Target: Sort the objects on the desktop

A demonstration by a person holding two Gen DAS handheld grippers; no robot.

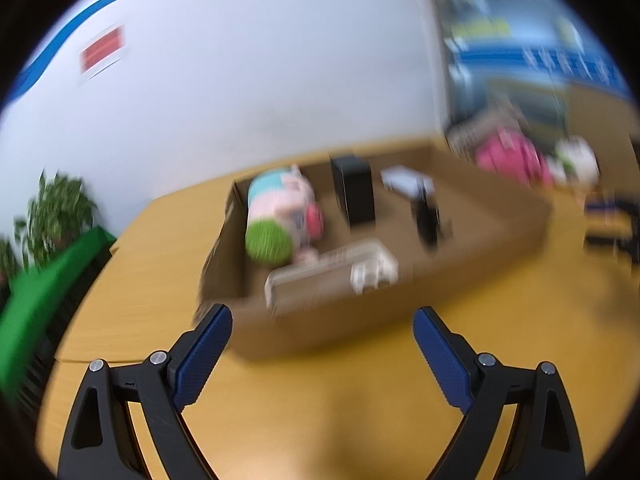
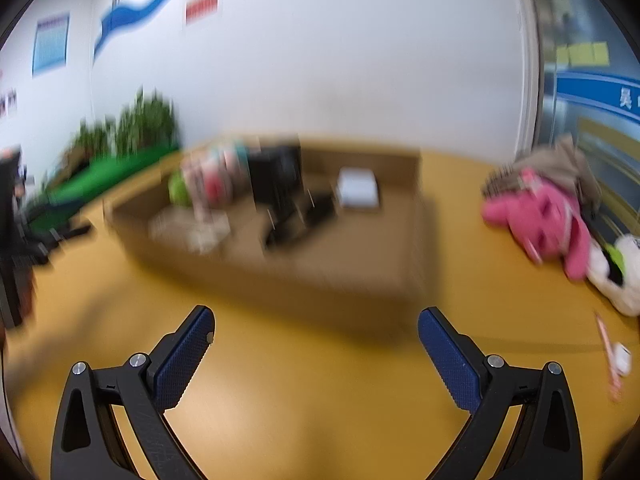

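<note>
Cardboard makes up the shallow box [image 1: 400, 312] on the yellow wooden desk [image 1: 320, 420], and it already holds several things: a pastel plush toy [image 1: 280, 216] with a green end at its ten o'clock corner, a black box [image 1: 354, 190] standing near twelve, a small white box [image 1: 406, 182] toward one o'clock, a dark gadget [image 1: 428, 220] near the middle, and a white keyboard-like piece [image 1: 332, 268] along the near wall.

By my judgement the sorting is well along but unfinished. In the right wrist view a pink plush toy [image 2: 540, 220] and a white plush toy [image 2: 620, 276] lie outside the box at three o'clock, with a pale pen-like stick [image 2: 610, 356] and a small white item [image 2: 622, 358] nearer at four o'clock.

The left gripper [image 1: 322, 324] and the right gripper [image 2: 316, 320] both stand with jaws spread wide and nothing between them, just short of the box's near wall.

Motion blur smears both views, so the dark gadget and the keyboard-like piece cannot be named surely. The white plush toy is cut off by the lens edge. Brown fabric [image 2: 560, 160] behind the pink toy is unclear.
</note>
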